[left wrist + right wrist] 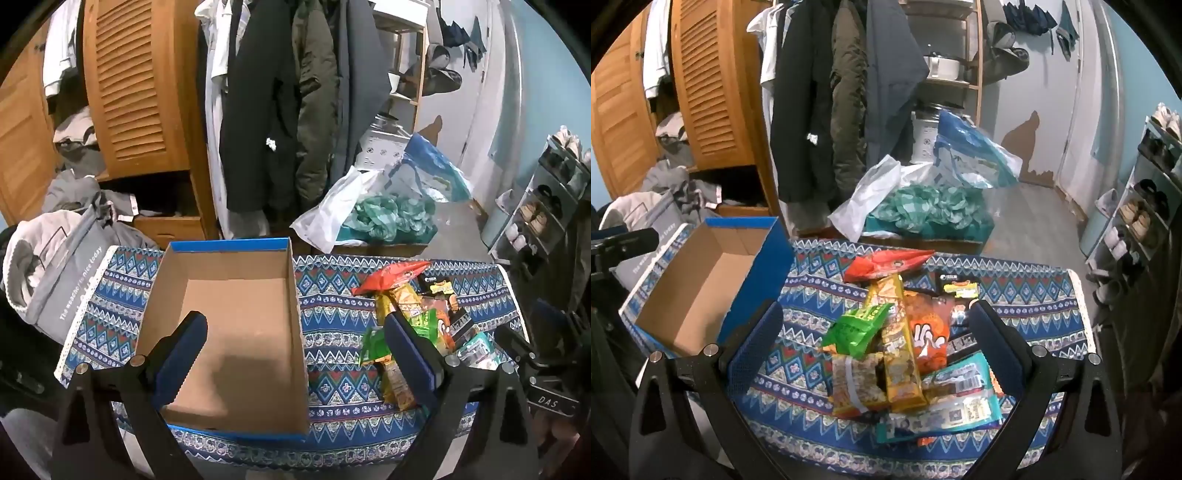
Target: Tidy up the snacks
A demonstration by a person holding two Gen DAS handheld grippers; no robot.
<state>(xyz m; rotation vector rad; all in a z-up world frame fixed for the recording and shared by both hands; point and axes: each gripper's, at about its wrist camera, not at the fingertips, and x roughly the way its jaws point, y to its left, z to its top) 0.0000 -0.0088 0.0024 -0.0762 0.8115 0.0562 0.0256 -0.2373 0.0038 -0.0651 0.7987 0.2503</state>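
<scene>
An empty cardboard box (236, 295) with a blue outside stands on the left of a table under a blue patterned cloth (332, 306). My left gripper (295, 321) hovers open above its near right wall, nothing between the fingers. To the right lies a pile of snack packets (897, 339): a red bag (890, 264), a green pouch (860, 325), a long yellow pack (897, 343), an orange bag (929, 332) and a teal pack (945, 402). My right gripper (875, 321) hangs open over this pile, touching none. The box (698, 280) sits left of it.
A grey fabric bag (59, 273) leans at the table's left edge. Behind the table are hanging coats (273, 103), a wooden louvred wardrobe (129, 85), plastic bags with teal cloth (923, 206) on the floor, and a shoe rack (1145, 206) at the right.
</scene>
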